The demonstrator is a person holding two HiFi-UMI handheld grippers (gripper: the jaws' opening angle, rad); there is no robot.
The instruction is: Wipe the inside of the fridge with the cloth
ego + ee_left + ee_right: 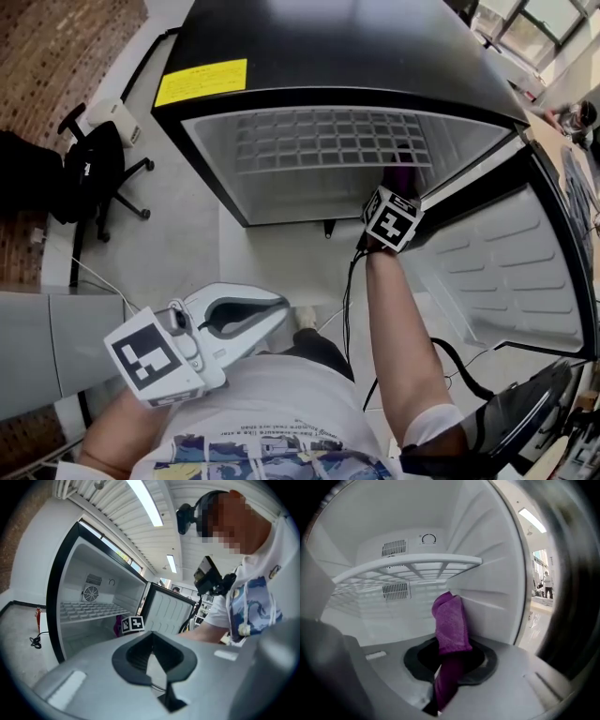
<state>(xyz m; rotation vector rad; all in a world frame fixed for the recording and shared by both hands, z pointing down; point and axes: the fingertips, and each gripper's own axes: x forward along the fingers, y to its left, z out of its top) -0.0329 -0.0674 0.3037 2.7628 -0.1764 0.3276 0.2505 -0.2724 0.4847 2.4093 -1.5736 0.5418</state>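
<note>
A black mini fridge [309, 37] stands open, white inside, with a wire shelf [328, 141] across it. My right gripper [392, 214] reaches into its right side below the shelf, shut on a purple cloth [403, 174]. In the right gripper view the cloth [451, 623] sticks up from the right gripper [449, 645] and rests against the fridge's right inner wall [492, 606]. My left gripper [279, 307] hangs back near the person's body, outside the fridge. In its own view the left gripper [152, 634] is shut with nothing in it.
The fridge door [497, 272] is swung open to the right. A black office chair [94, 173] stands on the floor at the left, by a brick wall [56, 47]. A cable [349, 291] runs from the right gripper. Vents [395, 548] mark the back wall.
</note>
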